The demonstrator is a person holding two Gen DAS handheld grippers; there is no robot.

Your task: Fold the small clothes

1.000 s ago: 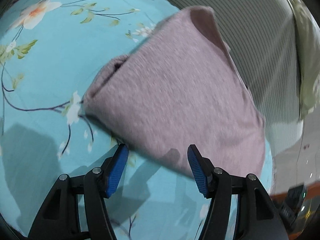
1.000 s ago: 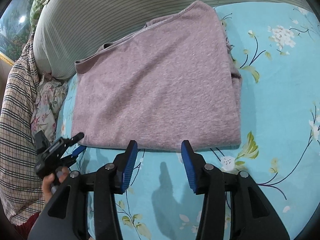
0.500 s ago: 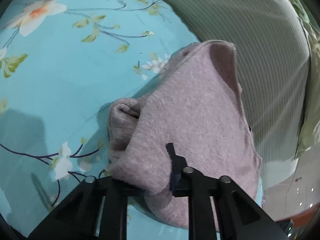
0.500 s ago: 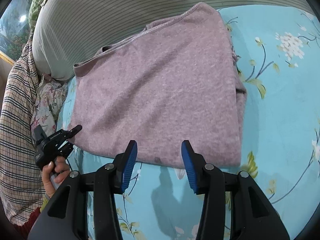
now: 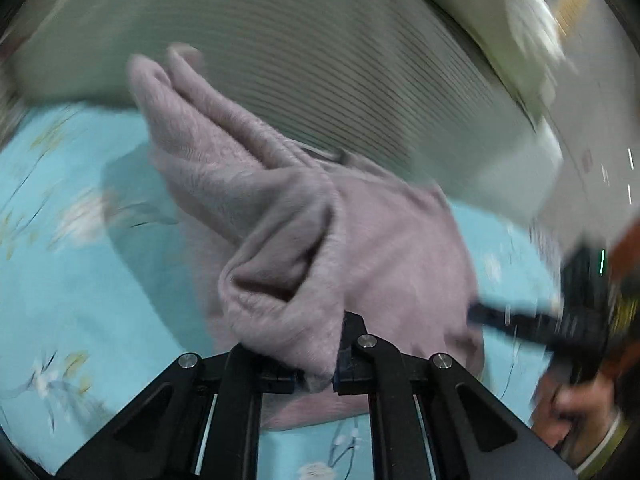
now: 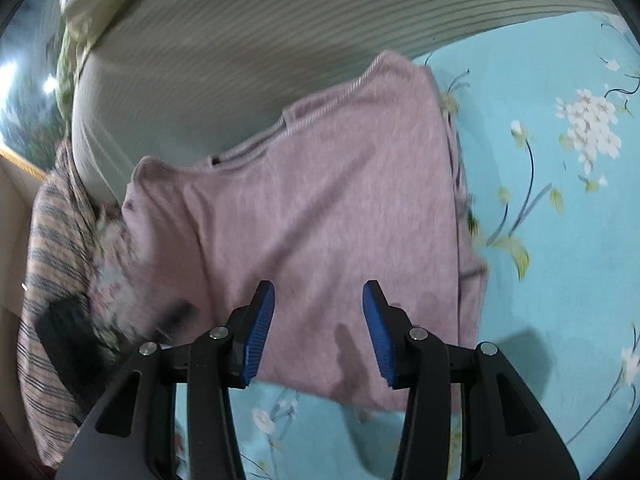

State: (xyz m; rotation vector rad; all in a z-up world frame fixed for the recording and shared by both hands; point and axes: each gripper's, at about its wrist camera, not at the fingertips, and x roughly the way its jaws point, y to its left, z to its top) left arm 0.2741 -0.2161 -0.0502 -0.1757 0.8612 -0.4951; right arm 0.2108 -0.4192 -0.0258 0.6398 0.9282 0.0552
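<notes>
1. Closing in the lower middle of its view, the left gripper (image 5: 318,376) is seen with a bunched corner of the pink garment (image 5: 280,248) pinched between its jaws.
2. The right gripper (image 6: 318,332) is held half open over the garment's near edge, nothing gripped.
3. The garment is spread on the blue floral sheet (image 6: 560,280).

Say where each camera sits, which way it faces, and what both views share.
Left wrist: sits on the left gripper, looking down along its fingers, which pinch a bunched fold of the pink garment; the person's other hand shows lower right.
Right wrist: sits on the right gripper, angled down at the garment's near edge; blue pads apart, nothing between.
Shared: garment, floral sheet, striped pillow.
</notes>
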